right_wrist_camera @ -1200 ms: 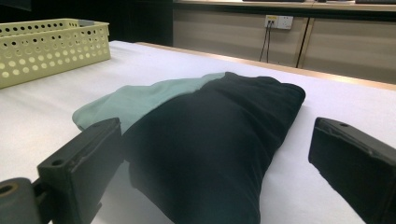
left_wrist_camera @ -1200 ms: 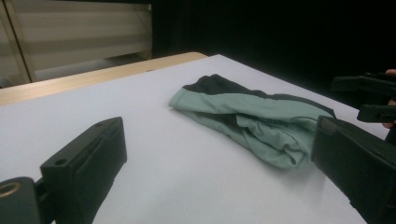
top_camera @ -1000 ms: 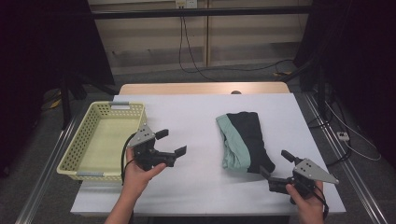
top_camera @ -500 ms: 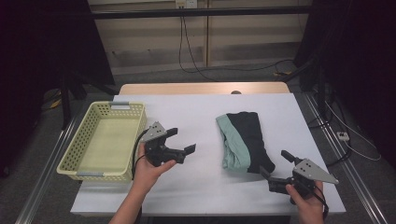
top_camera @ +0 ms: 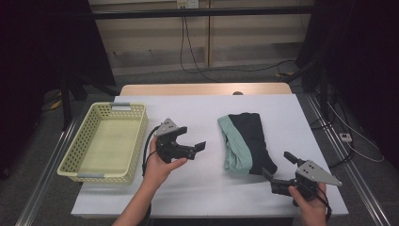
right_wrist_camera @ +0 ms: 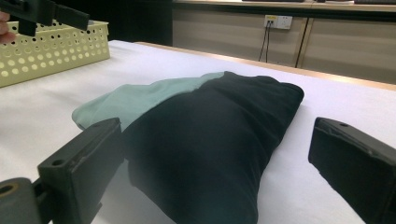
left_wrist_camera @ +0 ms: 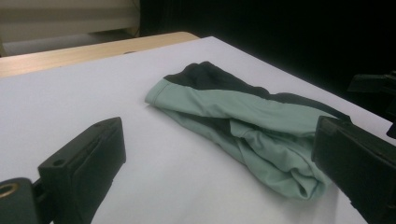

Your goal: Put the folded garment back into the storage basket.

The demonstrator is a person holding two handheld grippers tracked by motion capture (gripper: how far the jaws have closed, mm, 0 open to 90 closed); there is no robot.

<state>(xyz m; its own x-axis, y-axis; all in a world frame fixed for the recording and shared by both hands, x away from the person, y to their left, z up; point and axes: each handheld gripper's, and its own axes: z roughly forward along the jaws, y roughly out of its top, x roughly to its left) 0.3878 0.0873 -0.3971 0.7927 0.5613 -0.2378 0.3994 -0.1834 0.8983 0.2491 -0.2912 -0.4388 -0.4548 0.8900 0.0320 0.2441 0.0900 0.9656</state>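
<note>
step: reach for folded garment (top_camera: 244,141) | where: on table (top_camera: 202,188), right of basket (top_camera: 103,141) | left gripper (top_camera: 190,145) fingers wide, near its green edge | right gripper (top_camera: 277,169) fingers wide, by black end | tip: keep your fingers low, pinch all layers.

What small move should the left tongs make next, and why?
Probably ease the left tongs forward to the folded garment. Their jaws stand open and point at its green edge, with bare table between. The right tongs wait open near its dark end.
</note>
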